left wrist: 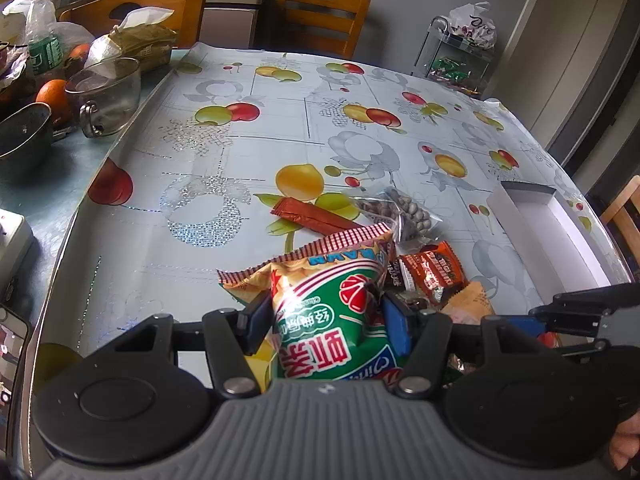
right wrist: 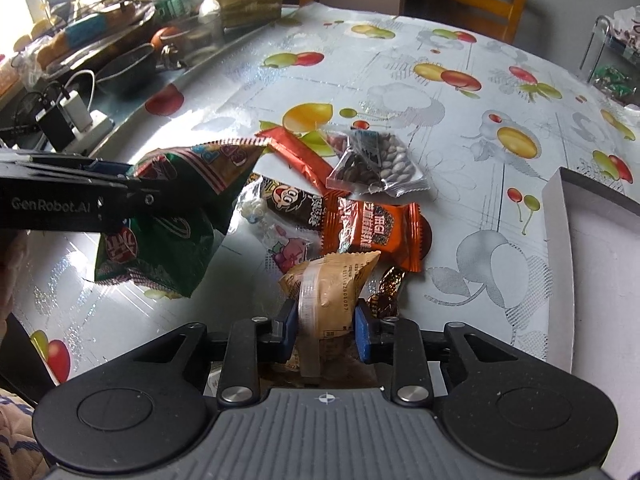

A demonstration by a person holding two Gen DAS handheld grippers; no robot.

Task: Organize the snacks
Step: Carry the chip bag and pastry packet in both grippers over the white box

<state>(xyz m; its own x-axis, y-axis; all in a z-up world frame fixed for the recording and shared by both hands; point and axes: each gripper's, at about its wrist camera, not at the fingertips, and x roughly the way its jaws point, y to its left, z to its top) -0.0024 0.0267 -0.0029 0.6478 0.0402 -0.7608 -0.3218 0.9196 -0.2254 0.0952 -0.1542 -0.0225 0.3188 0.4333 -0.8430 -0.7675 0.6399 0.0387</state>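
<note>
A green and red chips bag (left wrist: 332,300) sits between the blue pads of my left gripper (left wrist: 326,312), which is shut on it; in the right wrist view the bag (right wrist: 168,240) hangs lifted off the table from that gripper (right wrist: 120,184). My right gripper (right wrist: 326,328) has its pads pressed on both sides of a tan snack packet (right wrist: 332,280) at the near edge of the pile. On the cloth lie an orange-red stick pack (right wrist: 296,156), a clear nut bag (right wrist: 380,164), an orange candy pack (right wrist: 376,232) and a dark packet (right wrist: 292,204).
An open white box (right wrist: 560,216) lies to the right of the pile. A glass bowl (left wrist: 104,92), oranges (left wrist: 54,94) and bags crowd the far left edge. A wire rack (left wrist: 456,56) stands at the far right, wooden chairs (left wrist: 320,16) behind the table.
</note>
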